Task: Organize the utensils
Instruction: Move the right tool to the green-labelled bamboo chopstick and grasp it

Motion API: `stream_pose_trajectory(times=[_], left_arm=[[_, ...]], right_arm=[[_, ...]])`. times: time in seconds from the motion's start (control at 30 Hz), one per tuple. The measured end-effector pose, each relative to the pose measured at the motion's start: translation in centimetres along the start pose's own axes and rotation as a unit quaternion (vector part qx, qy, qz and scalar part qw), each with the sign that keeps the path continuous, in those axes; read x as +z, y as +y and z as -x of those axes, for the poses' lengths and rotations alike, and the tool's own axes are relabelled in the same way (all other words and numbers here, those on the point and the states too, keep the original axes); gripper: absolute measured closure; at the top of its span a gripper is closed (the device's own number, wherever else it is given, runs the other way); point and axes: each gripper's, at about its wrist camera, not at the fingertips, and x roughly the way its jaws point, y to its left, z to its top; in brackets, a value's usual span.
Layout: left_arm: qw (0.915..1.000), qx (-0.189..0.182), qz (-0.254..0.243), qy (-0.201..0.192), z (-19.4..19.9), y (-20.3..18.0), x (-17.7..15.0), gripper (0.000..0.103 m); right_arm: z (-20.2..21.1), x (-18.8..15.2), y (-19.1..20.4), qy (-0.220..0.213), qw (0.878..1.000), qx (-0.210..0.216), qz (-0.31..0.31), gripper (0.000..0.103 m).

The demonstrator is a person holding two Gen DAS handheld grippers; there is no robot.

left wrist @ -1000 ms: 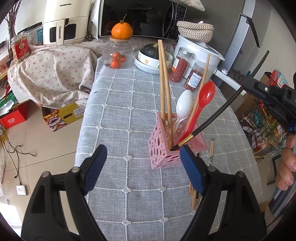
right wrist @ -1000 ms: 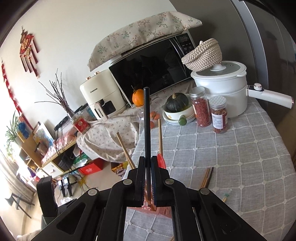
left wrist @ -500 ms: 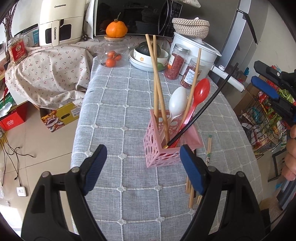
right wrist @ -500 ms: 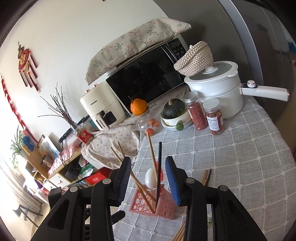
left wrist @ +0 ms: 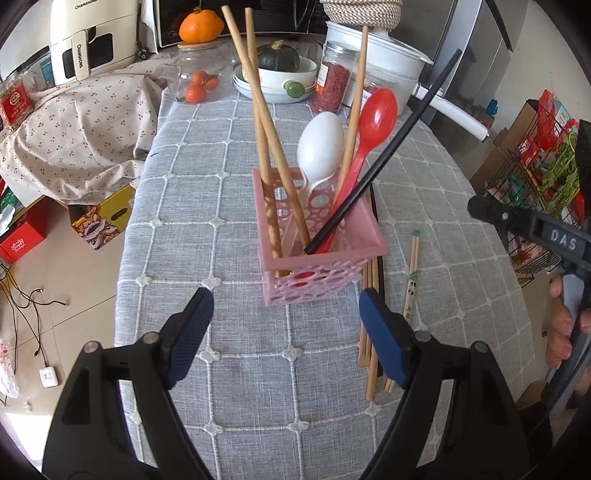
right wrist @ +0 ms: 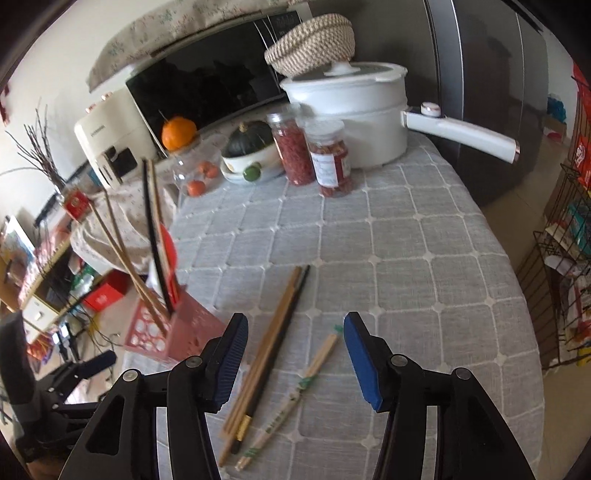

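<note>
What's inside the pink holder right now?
The pink holder holds three wooden chopsticks, a white spoon, a red spoon and a black chopstick, all standing and leaning. Their lower ends are mostly hidden behind its perforated walls.

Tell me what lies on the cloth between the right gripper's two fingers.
In the right wrist view, the open right gripper frames a paper-sleeved chopstick pair; the loose wooden and black chopsticks lie beside its left finger.

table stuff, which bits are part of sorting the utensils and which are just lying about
Job:
pink holder
black chopstick in it
red spoon
white spoon
loose chopsticks

Lying about:
white pot
two jars
squash
orange
</note>
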Motion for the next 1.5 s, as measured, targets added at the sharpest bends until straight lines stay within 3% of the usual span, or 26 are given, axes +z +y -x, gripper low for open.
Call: stream_pose_trajectory(times=[0.17,0.3,0.73,0.87,0.97,1.0,1.1,1.27,1.3,1.43,1.5], left_arm=[[0.9998,0.007,-0.005,0.016,-0.5,-0.3,-0.1,0.022],[0.9998,0.007,-0.001,0.02,-0.7,-0.2,-0.1,0.022],[0.9996,0.001,-0.005,0.027,-1.1,-0.4,0.0,0.022],[0.9995,0.0,-0.008,0.031,-1.1,-1.0,0.0,0.022],[0.9994,-0.005,-0.013,0.031,-0.9,-2.0,0.1,0.022],[0.9994,-0.007,-0.017,0.03,-0.9,-2.5,0.1,0.022],[0.9988,-0.015,-0.036,0.029,-0.7,-4.4,0.2,0.022],[0.9951,-0.036,-0.089,0.026,-1.0,-8.5,0.3,0.022],[0.9942,-0.039,-0.097,0.024,-1.3,-9.4,0.5,0.028],[0.9919,-0.049,-0.108,0.044,-3.7,-12.0,1.9,0.068],[0.9904,-0.042,-0.117,0.06,-5.5,-13.1,2.7,0.075]], right_arm=[[-4.2,-1.4,-1.1,0.089,0.996,-0.024,-0.019,0.047],[-7.2,-2.4,-1.7,0.136,0.989,-0.035,-0.037,0.047],[-10.2,-3.4,0.4,0.162,0.982,-0.091,0.018,0.049],[-9.9,-3.4,0.6,0.164,0.981,-0.098,0.039,0.066],[-9.5,-3.3,0.0,0.173,0.981,-0.079,0.034,0.088],[-9.6,-3.3,-0.2,0.177,0.981,-0.071,0.027,0.092],[-9.0,-3.2,-1.3,0.185,0.981,-0.057,0.013,0.098],[-6.4,-2.5,-3.9,0.166,0.985,-0.041,-0.005,0.098],[-5.6,-2.6,-4.4,0.16,0.986,-0.04,-0.01,0.098],[-3.6,-2.5,-7.6,0.145,0.988,-0.042,-0.037,0.098],[-3.1,-2.3,-9.1,0.142,0.988,-0.042,-0.048,0.098]])
